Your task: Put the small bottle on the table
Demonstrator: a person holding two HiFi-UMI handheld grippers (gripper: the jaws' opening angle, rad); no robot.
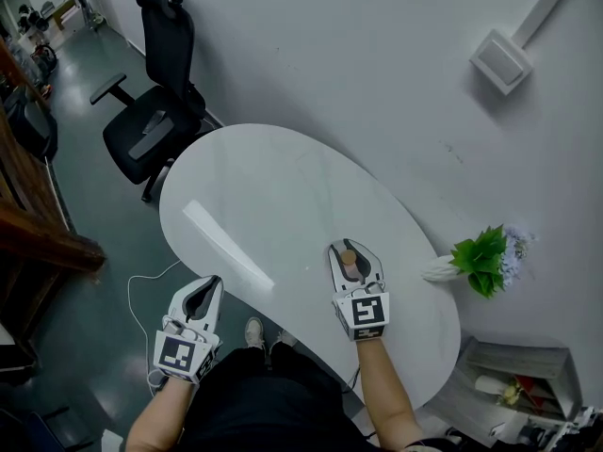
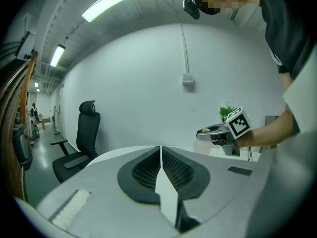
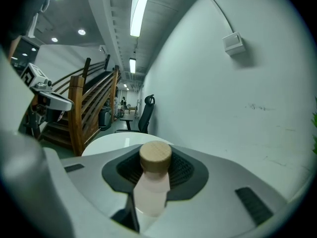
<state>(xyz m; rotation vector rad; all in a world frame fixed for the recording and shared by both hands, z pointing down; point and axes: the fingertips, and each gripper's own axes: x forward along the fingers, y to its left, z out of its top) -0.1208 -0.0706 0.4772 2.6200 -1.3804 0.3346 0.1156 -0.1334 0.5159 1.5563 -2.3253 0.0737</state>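
A small pale pink bottle [image 3: 150, 192] with a round wooden cap [image 3: 155, 156] stands upright between the jaws of my right gripper [image 3: 154, 182], which is shut on it. In the head view the right gripper [image 1: 352, 262] hangs over the near right part of the white oval table [image 1: 273, 205], the bottle's cap [image 1: 348, 257] showing between its jaws. My left gripper [image 1: 200, 299] is off the table's near left edge, over the floor, shut with nothing in it. From the left gripper view its jaws meet in a line, and the right gripper [image 2: 218, 133] is seen across the table.
A black office chair [image 1: 155, 102] stands at the table's far left end. A white vase with green leaves [image 1: 476, 260] sits at the table's right edge by the wall. A white cable [image 1: 137, 295] runs on the floor under the left gripper. A wooden staircase [image 3: 84, 108] rises to the left.
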